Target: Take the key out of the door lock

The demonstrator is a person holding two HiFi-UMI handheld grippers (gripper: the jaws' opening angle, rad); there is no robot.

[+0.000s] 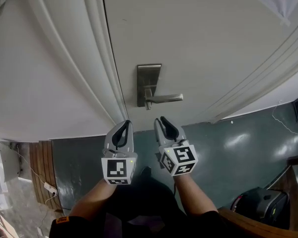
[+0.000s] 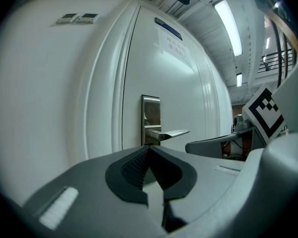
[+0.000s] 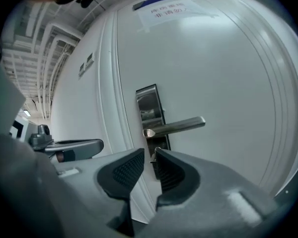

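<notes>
A steel lock plate (image 1: 148,78) with a lever handle (image 1: 164,98) sits on the white door (image 1: 198,33). In the right gripper view the lock plate (image 3: 149,103) and lever (image 3: 176,126) are close ahead. A small metal key (image 3: 153,155) sticks out below the lever, just beyond the tip of the right-hand finger. My right gripper (image 3: 149,152) is open, with a narrow gap between its ribbed pads, which do not press on the key. My left gripper (image 2: 149,148) is shut and empty, and it points at the lock plate (image 2: 150,115). In the head view both grippers (image 1: 125,124) (image 1: 160,120) hover just below the handle.
The door frame (image 1: 102,58) runs along the left of the door, with a white wall beyond it. Below is a dark green floor (image 1: 238,148). A power strip (image 1: 49,187) lies at the lower left. A black object (image 1: 260,205) and a wooden rail (image 1: 293,182) are at the lower right.
</notes>
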